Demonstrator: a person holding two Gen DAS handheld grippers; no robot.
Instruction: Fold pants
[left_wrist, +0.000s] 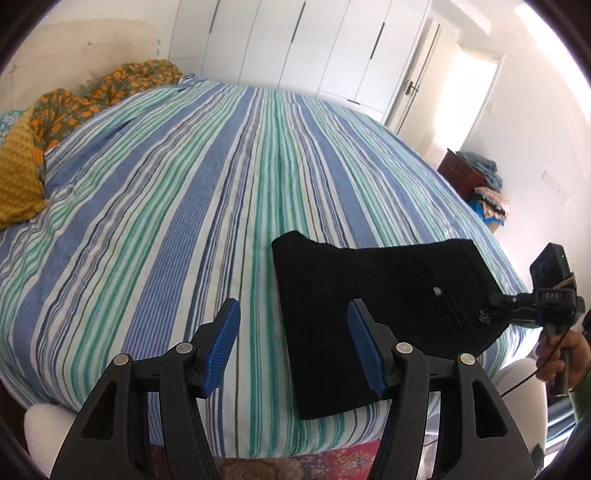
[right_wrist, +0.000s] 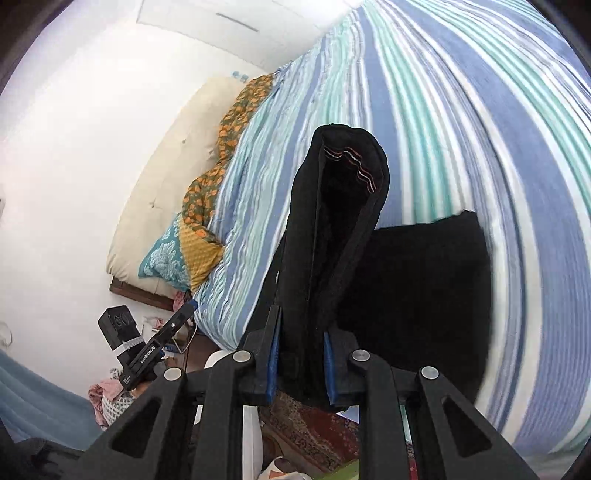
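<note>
Gripping pants (right_wrist: 332, 229) in right hand-held gripper (right_wrist: 301, 363); left hand-held gripper (left_wrist: 293, 343) gapes empty — lift evenly, keep fold aligned on bed (left_wrist: 166, 192).

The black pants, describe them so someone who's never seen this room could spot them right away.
Find the striped bed. Near its front edge lie the folded pants, one end clamped in the right gripper. They are the only black cloth there; the bedding heaped by the headboard is orange and yellow.

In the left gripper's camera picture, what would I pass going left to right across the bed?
Mustard yellow pillow → orange flowered blanket → striped bedsheet → folded black pants → right gripper → hand.
</note>
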